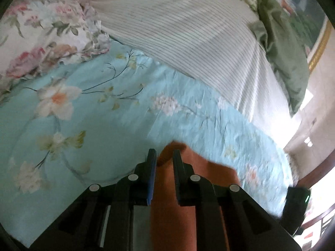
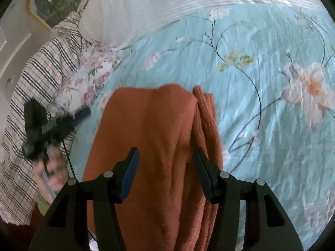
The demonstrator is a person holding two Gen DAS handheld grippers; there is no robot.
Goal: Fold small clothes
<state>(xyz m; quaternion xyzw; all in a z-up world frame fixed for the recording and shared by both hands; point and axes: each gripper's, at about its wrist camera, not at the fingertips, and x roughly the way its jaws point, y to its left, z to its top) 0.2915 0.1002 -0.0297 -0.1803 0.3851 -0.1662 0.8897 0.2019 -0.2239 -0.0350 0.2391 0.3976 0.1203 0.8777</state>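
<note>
A rust-orange garment (image 2: 155, 138) lies on the light blue floral bedsheet (image 2: 261, 62), folded over with a ribbed edge along its right side. My right gripper (image 2: 166, 156) is open just above its near part, fingers either side of a fold. My left gripper (image 1: 164, 159) has its fingers close together with a bunched corner of the orange garment (image 1: 171, 188) between them. The left gripper also shows in the right wrist view (image 2: 54, 125), held by a hand at the garment's left.
A white striped pillow (image 1: 188, 31) and a pink floral pillow (image 1: 41, 31) lie at the back. A green cloth (image 1: 282, 48) hangs at the right. A plaid blanket (image 2: 31, 104) lies left of the sheet. The right gripper's body (image 1: 295, 207) shows at the lower right.
</note>
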